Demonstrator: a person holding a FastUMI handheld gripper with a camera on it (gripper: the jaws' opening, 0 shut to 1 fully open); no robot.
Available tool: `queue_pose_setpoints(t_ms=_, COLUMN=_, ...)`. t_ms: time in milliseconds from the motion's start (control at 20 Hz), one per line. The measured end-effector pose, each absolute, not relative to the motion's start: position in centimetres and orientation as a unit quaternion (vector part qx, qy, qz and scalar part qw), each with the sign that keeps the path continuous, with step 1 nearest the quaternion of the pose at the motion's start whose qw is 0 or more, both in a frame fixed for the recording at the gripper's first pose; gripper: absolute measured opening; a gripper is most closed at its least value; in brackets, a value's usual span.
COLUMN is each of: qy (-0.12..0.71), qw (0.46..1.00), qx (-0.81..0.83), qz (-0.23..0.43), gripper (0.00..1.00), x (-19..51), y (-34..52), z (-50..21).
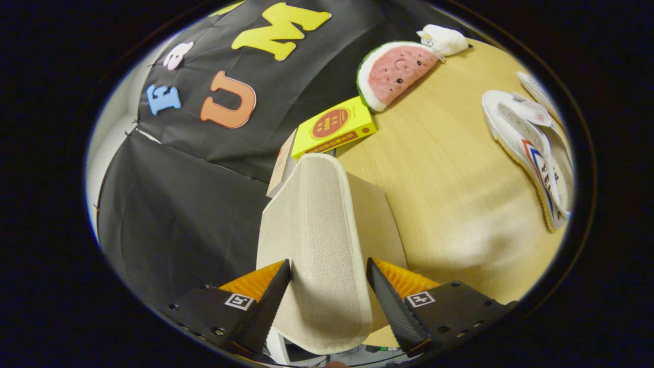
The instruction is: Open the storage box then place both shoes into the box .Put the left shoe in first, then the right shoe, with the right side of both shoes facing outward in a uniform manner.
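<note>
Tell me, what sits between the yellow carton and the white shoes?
Bare wooden tabletop, in the gripper view, between yellow carton and white shoes.

We see a staged recording booth: black cloth wall (pixel 194 204) at ten o'clock, wooden table (pixel 449 194) holding toys and props at two o'clock.

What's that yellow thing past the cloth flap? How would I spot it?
Start at the wooden table and follow its far edge along the black cloth wall. Just beyond the beige lid standing between the tool's fingers lies a flat yellow box with a round red emblem; the watermelon plush beside it is soft and curved.
</note>
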State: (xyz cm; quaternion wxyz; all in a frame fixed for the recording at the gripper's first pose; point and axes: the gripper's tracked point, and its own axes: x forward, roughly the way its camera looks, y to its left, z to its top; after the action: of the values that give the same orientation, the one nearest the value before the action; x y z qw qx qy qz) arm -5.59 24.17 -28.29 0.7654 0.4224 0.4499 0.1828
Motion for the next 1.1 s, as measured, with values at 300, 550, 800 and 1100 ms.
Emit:
queue_pose_setpoints(t_ms=300, qy=0.458, qw=0.771, qx=0.404, qz=0.18, gripper=0.7, x=-6.3, y=22.6, z=-27.0)
queue_pose_setpoints(t_ms=550, qy=0.452, qw=0.781, qx=0.397, qz=0.169, gripper=0.19, x=-6.0, y=21.2, z=-25.2)
queue_pose_setpoints(t_ms=800, qy=0.443, qw=0.809, qx=0.335, qz=0.192, gripper=0.0, x=-6.0, y=22.7, z=-20.8)
queue_pose_setpoints(t_ms=1100, qy=0.406, qw=0.825, qx=0.292, qz=0.262, gripper=0.0, x=-6.6, y=27.5, z=-12.0)
